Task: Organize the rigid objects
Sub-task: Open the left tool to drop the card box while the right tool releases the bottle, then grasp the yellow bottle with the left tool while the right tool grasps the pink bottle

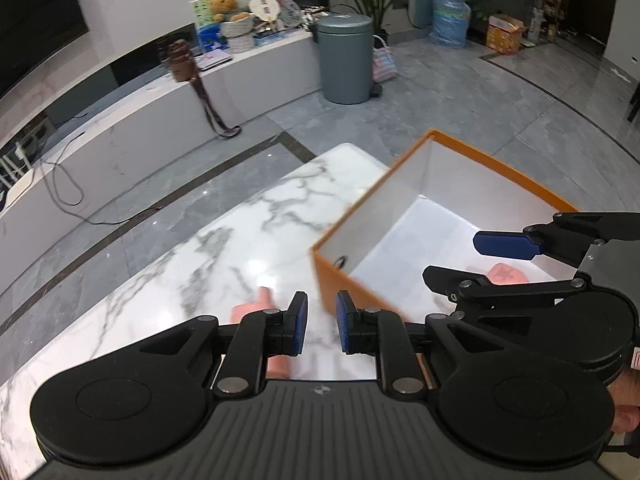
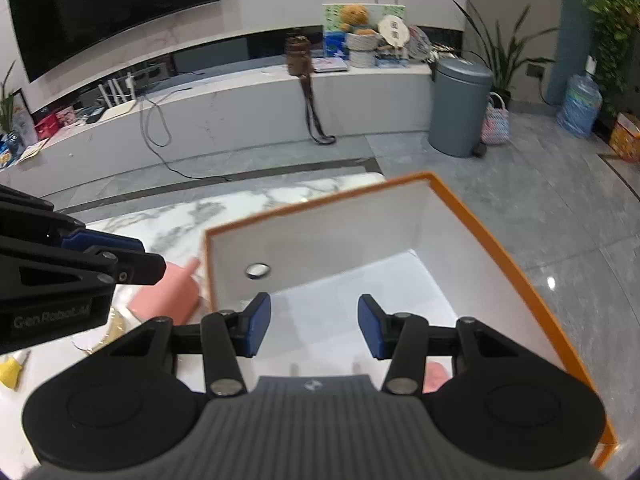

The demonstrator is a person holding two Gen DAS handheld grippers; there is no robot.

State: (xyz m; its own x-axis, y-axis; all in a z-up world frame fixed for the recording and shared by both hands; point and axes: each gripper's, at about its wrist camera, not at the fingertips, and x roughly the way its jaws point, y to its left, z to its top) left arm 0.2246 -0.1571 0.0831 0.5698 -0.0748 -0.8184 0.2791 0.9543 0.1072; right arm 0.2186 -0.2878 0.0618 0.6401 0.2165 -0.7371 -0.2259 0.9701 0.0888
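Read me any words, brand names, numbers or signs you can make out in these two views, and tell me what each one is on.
"Gen Robot.AI", partly blurred: on the body of the left gripper, seen from the right wrist view.
Dark characters on the round white fan: too small to read.
Dark mark on the pink object inside the orange box: blurred, unreadable.
Small emblem on the right gripper housing: a logo, no letters.
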